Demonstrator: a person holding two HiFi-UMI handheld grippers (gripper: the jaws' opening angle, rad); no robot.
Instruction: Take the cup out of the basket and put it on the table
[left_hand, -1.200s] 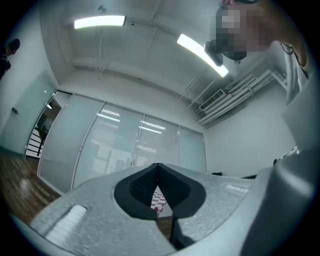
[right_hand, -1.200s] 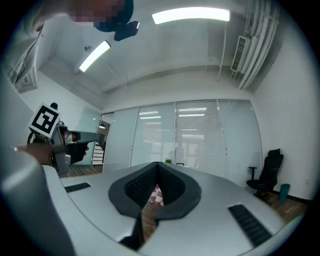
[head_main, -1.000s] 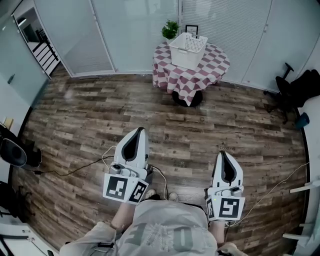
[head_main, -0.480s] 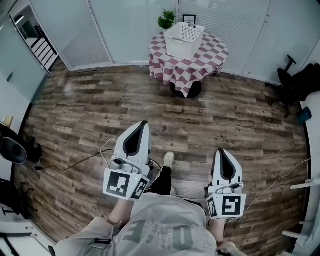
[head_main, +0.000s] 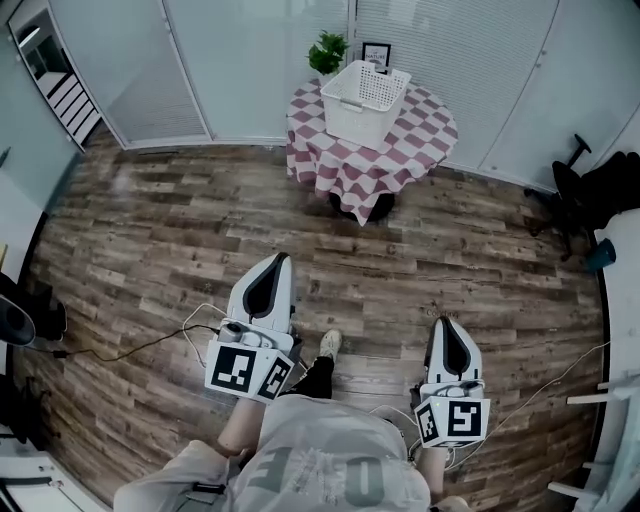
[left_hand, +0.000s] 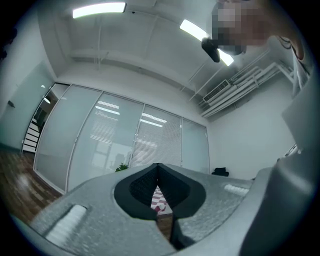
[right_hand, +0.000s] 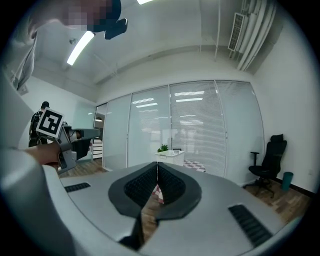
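The white lattice plastic basket (head_main: 365, 98) stands on a round table draped in a red-and-white checked cloth (head_main: 408, 152) at the far side of the room. Its inside is too small in the head view to show the cup, so you cannot tell from here where the cup sits. Just behind the basket, at the table's far edge, are a small green potted plant (head_main: 328, 52) and a dark picture frame (head_main: 378, 54), backed by frosted glass wall panels (head_main: 260, 60).

A wide stretch of brown wood-plank floor (head_main: 200, 230) lies between the table and you. You stand at the near side with both tools well apart from the basket. Your left gripper (head_main: 279, 259) points toward the table with its black pads pressed together and nothing between them, as its own view (left_hand: 158, 167) shows. Your right gripper (head_main: 443, 322), lower and to the right, likewise has its jaws closed tip to tip on nothing (right_hand: 157, 164).

In the right gripper view the basket (right_hand: 170, 156) shows far off beyond the closed tips. A black office chair (head_main: 585, 178) stands at the right wall, and a thin dark cable (head_main: 130, 346) trails across the floor to your left.
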